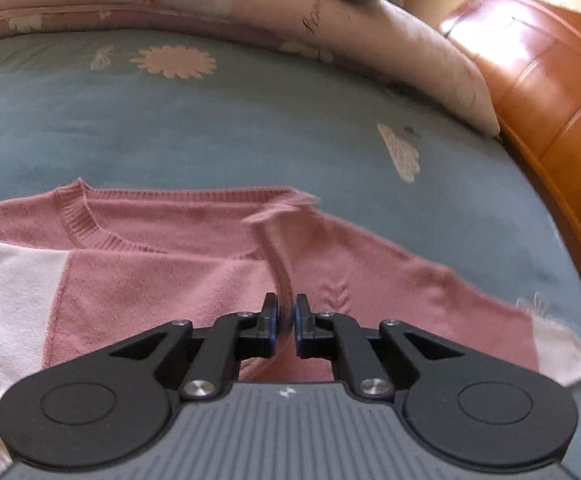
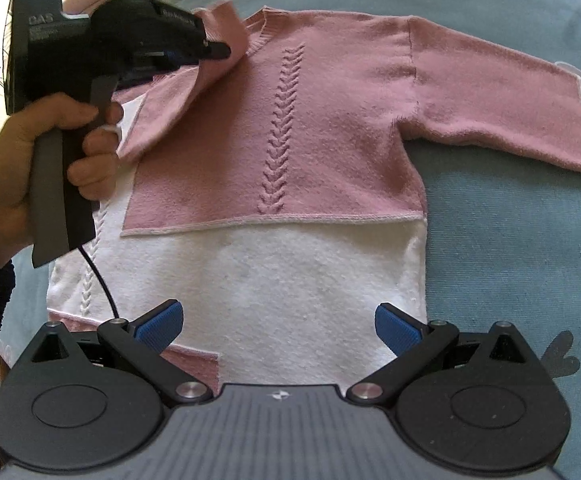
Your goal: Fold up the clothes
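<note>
A pink and white sweater [image 2: 290, 152] is spread flat on a blue bedsheet [image 2: 510, 280], front side up. In the right wrist view its long axis runs from the neckline at the top down to the white lower half near the camera, with a braided knit line following the same direction down the chest. One sleeve [image 2: 510, 112] is stretched out sideways to the right, ending in a white cuff.

The other shoulder is pinched between the pressed-together tips of the left gripper [image 1: 286, 316], and a fold of pink fabric is lifted off the sheet and drawn over the body. The tool is held by a hand [image 2: 30, 152] around its grey handle.

The right gripper [image 2: 278, 330] is held above the white hem with its blue pads spread wide, nothing between them.

A floral quilt [image 1: 250, 12] and a wooden bed frame [image 1: 550, 92] are seen beyond the sweater.
</note>
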Available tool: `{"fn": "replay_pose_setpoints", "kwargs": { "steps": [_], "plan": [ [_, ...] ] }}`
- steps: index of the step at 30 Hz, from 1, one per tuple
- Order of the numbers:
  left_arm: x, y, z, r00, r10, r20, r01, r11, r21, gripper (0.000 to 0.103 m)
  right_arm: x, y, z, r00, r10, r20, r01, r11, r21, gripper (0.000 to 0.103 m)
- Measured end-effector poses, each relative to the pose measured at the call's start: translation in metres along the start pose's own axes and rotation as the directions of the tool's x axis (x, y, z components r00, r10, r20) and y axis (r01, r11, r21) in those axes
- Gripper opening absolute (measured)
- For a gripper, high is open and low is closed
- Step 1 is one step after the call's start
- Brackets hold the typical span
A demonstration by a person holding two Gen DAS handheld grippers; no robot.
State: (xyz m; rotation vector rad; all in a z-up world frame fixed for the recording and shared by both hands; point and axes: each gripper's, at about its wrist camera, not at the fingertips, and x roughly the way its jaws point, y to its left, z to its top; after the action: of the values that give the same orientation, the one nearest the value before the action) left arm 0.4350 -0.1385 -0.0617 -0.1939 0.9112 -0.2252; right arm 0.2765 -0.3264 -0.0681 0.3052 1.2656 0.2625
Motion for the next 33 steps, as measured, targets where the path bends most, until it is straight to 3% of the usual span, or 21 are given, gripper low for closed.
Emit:
{"fn": "replay_pose_setpoints", "kwargs": {
  "steps": [3,6,12,15,18,20,21,25,28,33],
  "plan": [
    [-0.013,-0.003,-0.004,1.000,-0.009,0.017,0.007,0.998,0.068,0.011,0.000,-0.001,0.000,1.000,-0.002,0.004,0.002,1.000,0.005,0.103],
    [-0.035,-0.001,-0.008,0.999,0.006,0.049,-0.013,0.988,0.152,0.025,-0.001,-0.001,0.003,1.000,-0.001,0.010,0.001,1.000,0.010,0.103],
    [-0.083,0.035,-0.029,0.981,0.144,0.128,-0.177,0.933,0.312,0.045,-0.007,0.002,0.021,0.997,0.050,0.057,-0.052,0.998,0.029,0.103],
    [-0.095,0.066,-0.047,0.949,0.280,0.142,-0.312,0.895,0.319,0.047,0.000,0.002,0.036,0.993,0.094,0.070,-0.099,0.992,0.074,0.103],
    [-0.100,0.101,-0.069,0.890,0.433,0.142,-0.456,0.839,0.299,0.048,0.009,0.006,0.048,0.990,0.115,0.076,-0.123,0.987,0.108,0.103],
    [-0.098,0.123,-0.081,0.863,0.493,0.114,-0.504,0.821,0.268,0.050,0.018,0.015,0.054,0.991,0.115,0.075,-0.123,0.987,0.105,0.103],
    [-0.097,0.132,-0.085,0.858,0.504,0.100,-0.512,0.822,0.250,0.050,0.022,0.019,0.056,0.991,0.117,0.073,-0.124,0.987,0.101,0.103],
    [-0.094,0.159,-0.095,0.866,0.495,0.073,-0.500,0.848,0.176,0.050,0.041,0.044,0.065,0.993,0.109,0.052,-0.111,0.993,0.048,0.103],
    [-0.095,0.171,-0.091,0.871,0.475,0.124,-0.488,0.863,0.128,0.055,0.055,0.067,0.070,0.994,0.105,0.042,-0.105,0.995,-0.006,0.103],
    [-0.088,0.195,-0.083,0.854,0.496,0.154,-0.513,0.853,0.098,0.060,0.074,0.099,0.076,0.994,0.102,0.036,-0.099,0.993,-0.069,0.103]
  ]
}}
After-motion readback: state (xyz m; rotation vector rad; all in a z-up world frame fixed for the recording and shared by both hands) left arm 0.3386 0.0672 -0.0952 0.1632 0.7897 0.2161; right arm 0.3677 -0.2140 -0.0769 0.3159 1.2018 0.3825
